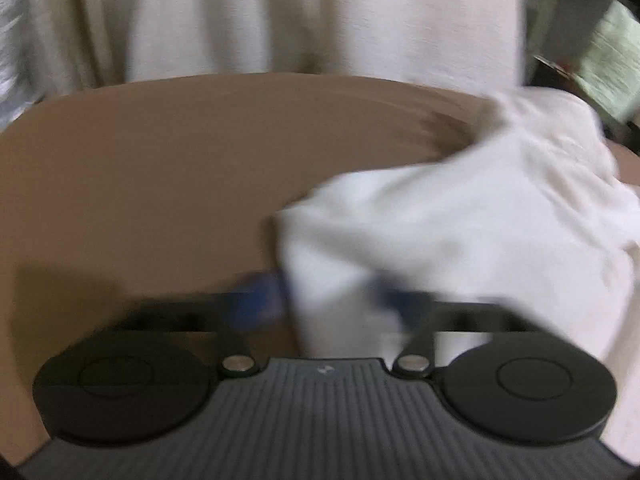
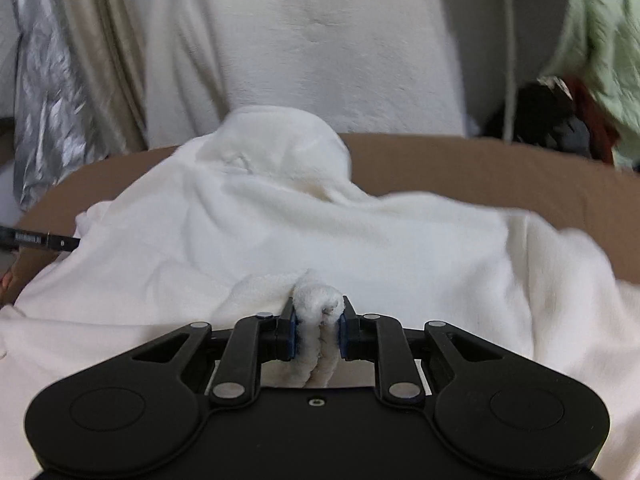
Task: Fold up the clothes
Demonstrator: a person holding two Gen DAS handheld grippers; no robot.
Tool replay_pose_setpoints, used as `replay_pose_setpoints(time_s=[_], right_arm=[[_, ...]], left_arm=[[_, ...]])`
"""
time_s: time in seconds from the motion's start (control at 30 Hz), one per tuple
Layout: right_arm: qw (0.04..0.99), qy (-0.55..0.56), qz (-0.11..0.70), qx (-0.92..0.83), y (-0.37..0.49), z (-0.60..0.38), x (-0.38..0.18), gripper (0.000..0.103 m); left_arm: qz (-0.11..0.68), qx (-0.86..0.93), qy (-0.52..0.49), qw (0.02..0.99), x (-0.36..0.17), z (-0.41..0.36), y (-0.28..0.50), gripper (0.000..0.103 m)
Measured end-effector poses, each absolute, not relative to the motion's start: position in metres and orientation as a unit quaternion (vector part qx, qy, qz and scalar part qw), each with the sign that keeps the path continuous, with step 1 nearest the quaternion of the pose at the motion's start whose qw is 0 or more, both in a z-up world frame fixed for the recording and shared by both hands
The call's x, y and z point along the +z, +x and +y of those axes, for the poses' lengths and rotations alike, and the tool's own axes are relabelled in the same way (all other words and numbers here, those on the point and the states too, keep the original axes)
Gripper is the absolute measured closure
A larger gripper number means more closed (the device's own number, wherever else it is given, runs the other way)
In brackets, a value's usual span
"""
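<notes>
A white fleecy garment (image 2: pixel 304 220) lies bunched on the brown table (image 2: pixel 500 164). My right gripper (image 2: pixel 318 322) is shut on a rolled edge of that garment, pinched between its blue pads (image 2: pixel 294 332). In the blurred left wrist view, the garment (image 1: pixel 460 208) spreads to the right, and a fold of it hangs down between the fingers of my left gripper (image 1: pixel 322 296). Those blue fingertips (image 1: pixel 256 296) stand wide apart, so this gripper is open. A black part of the left gripper (image 2: pixel 40 240) shows at the left edge of the right wrist view.
A person in a pale top (image 2: pixel 312 40) stands just behind the table's far edge. Silver foil-like material (image 2: pixel 48 92) is at the left. Green cloth (image 2: pixel 600 40) and dark clutter (image 2: pixel 560 116) are at the right. Bare brown tabletop (image 1: pixel 160 180) shows left of the garment.
</notes>
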State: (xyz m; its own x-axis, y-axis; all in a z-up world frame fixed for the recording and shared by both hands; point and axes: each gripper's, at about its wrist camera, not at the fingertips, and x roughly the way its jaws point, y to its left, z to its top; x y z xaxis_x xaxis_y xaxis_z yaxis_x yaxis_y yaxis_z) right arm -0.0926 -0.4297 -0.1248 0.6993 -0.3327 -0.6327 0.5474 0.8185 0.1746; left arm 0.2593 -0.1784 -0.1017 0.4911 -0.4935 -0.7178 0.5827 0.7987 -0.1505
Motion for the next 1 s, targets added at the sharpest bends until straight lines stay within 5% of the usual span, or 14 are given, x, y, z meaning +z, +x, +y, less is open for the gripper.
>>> replay_pose_setpoints(time_s=[0.2, 0.33, 0.5, 0.63, 0.8, 0.9, 1.0], right_arm=[[0.928, 0.131, 0.245, -0.249, -0.093, -0.421, -0.103, 0.084], [0.935, 0.091, 0.222, -0.263, -0.086, -0.421, -0.087, 0.084], [0.893, 0.049, 0.341, -0.288, -0.063, -0.439, -0.126, 0.075], [0.891, 0.092, 0.31, -0.32, -0.084, -0.443, -0.114, 0.052], [0.916, 0.075, 0.261, -0.296, -0.09, -0.414, -0.081, 0.051], [0.913, 0.048, 0.305, -0.266, -0.079, -0.397, -0.09, 0.052], [0.885, 0.046, 0.362, -0.29, -0.082, -0.397, -0.122, 0.052]], left_arm=[[0.296, -0.288, 0.082, 0.907, -0.075, -0.17, 0.236, 0.095], [0.326, -0.248, 0.056, 0.91, -0.099, -0.159, 0.255, 0.095], [0.36, -0.16, 0.068, 0.917, -0.126, -0.155, 0.269, 0.102], [0.369, -0.242, -0.042, 0.897, -0.093, -0.136, 0.238, 0.099], [0.348, -0.339, 0.008, 0.874, -0.065, -0.171, 0.179, 0.087], [0.388, -0.331, 0.091, 0.855, -0.083, -0.207, 0.153, 0.074], [0.412, -0.291, 0.161, 0.849, -0.107, -0.218, 0.13, 0.073]])
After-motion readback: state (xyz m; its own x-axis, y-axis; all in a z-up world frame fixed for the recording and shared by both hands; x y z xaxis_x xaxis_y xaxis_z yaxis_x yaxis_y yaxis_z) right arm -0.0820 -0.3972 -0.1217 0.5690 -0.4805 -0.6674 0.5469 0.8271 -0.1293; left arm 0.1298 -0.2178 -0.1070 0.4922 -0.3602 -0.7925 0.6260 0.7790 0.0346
